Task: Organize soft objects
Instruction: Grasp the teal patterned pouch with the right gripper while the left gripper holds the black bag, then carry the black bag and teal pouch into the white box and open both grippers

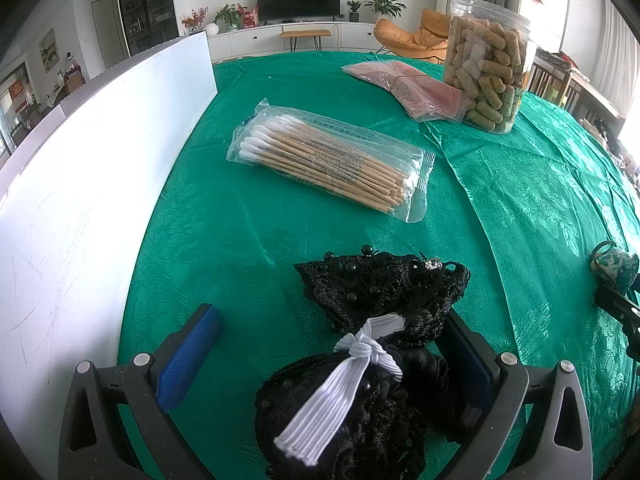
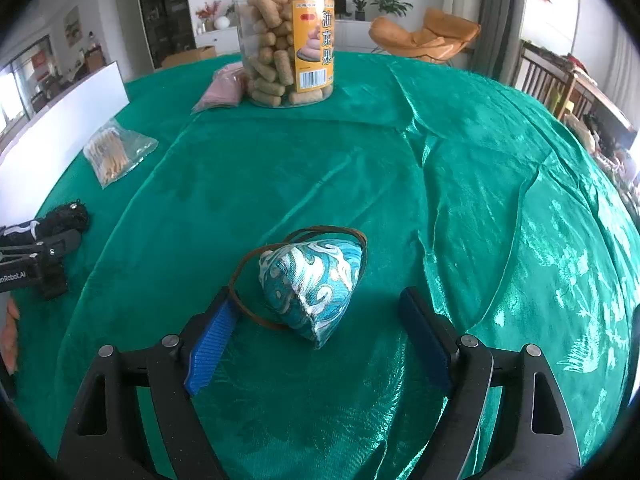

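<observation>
Black lace bundle (image 1: 376, 344) with white elastic tie (image 1: 344, 384) on green tabletop (image 1: 248, 264), between left gripper (image 1: 332, 344) fingers; fingers spread wide, right pad against lace, left pad clear. Swab pack (image 1: 332, 160), snack jar (image 1: 486, 64) farther back. Blue brocade pouch (image 2: 312, 284) between right gripper (image 2: 320, 332) fingers, spread wide, no contact.

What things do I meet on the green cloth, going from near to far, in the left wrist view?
Black lace bundle tied with white elastic → bag of cotton swabs → pink packet → clear jar of snack sticks.
</observation>
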The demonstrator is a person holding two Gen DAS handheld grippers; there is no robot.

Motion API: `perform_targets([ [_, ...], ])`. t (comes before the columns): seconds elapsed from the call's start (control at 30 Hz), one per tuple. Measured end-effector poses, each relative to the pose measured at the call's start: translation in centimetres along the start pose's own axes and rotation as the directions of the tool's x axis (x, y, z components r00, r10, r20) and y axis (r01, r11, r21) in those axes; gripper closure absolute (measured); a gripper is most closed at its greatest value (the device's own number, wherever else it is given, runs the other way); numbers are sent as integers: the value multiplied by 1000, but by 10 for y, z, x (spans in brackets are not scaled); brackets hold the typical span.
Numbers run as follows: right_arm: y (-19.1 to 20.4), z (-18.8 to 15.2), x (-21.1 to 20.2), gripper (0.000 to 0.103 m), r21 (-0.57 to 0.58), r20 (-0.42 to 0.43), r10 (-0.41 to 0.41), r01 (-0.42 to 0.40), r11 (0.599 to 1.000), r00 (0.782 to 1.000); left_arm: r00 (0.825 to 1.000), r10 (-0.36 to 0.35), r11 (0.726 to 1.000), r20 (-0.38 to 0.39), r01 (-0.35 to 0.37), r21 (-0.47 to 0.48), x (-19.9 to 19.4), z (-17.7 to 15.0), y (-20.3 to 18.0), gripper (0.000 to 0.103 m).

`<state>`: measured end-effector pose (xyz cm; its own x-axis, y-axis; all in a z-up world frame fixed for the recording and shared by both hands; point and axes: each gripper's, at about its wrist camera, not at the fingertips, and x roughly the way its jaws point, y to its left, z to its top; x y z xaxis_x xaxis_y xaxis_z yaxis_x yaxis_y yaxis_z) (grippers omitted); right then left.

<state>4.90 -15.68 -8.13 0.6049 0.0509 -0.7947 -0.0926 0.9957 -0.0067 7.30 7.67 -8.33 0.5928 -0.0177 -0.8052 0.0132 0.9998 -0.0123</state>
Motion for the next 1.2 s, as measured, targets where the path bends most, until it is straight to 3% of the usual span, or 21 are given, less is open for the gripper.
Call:
perform_targets([
  [0.2,0,0,0,19,1,-1,1,-1,1000,1000,1000,-13,1000,-27,14,17,-1,0,1,0],
  [0.3,0,2,2,18,-5,-12,10,-10,1000,1000,984,-42,996,-172,55,73,-2,6,-2,0],
  [0.37,-1,8,3,17,-20,-63,19,-20,1000,998,976,-56,992,-211,78,96,-3,8,-3,1],
  [0.43,-2,16,6,20,-8,-113,32,-33,999,993,981,-58,992,-184,78,102,-7,8,-3,16],
  [0.47,-4,19,7,24,13,-120,37,-36,999,992,986,-70,991,-149,86,103,-13,8,-2,44],
  [0.5,-7,22,5,57,37,-112,47,-43,998,993,989,-60,992,-132,74,106,-17,9,-2,64],
  [0.53,-10,24,4,58,58,-108,57,-51,997,993,990,-57,992,-131,71,100,-19,10,-1,64],
  [0.67,-8,30,-18,58,129,-60,112,-104,986,992,974,-209,978,-86,206,-43,-54,12,19,66],
  [0.8,36,54,-62,58,66,13,202,-202,977,979,956,-292,949,16,292,-121,-107,22,50,66],
  [0.9,93,85,-102,58,-19,70,328,-327,945,942,961,-255,953,105,268,-144,-151,34,93,66],
  [0.97,136,102,-125,58,-85,92,415,-408,909,905,972,-169,965,163,197,-176,-179,38,133,66],
  [1.03,185,117,-144,58,-152,92,509,-494,856,856,981,-55,971,186,96,-218,-198,36,174,65],
  [1.07,214,125,-152,58,-186,75,567,-547,816,820,983,-8,971,183,51,-234,-202,34,188,64],
  [1.13,258,130,-159,56,-220,34,644,-622,751,765,982,129,957,136,-88,-278,-203,25,225,57],
  [1.17,278,131,-161,52,-235,8,675,-655,718,738,977,188,943,102,-151,-298,-199,20,239,41],
  [1.2,298,130,-162,42,-249,-23,712,-693,676,702,969,236,926,68,-203,-318,-196,15,250,17],
])
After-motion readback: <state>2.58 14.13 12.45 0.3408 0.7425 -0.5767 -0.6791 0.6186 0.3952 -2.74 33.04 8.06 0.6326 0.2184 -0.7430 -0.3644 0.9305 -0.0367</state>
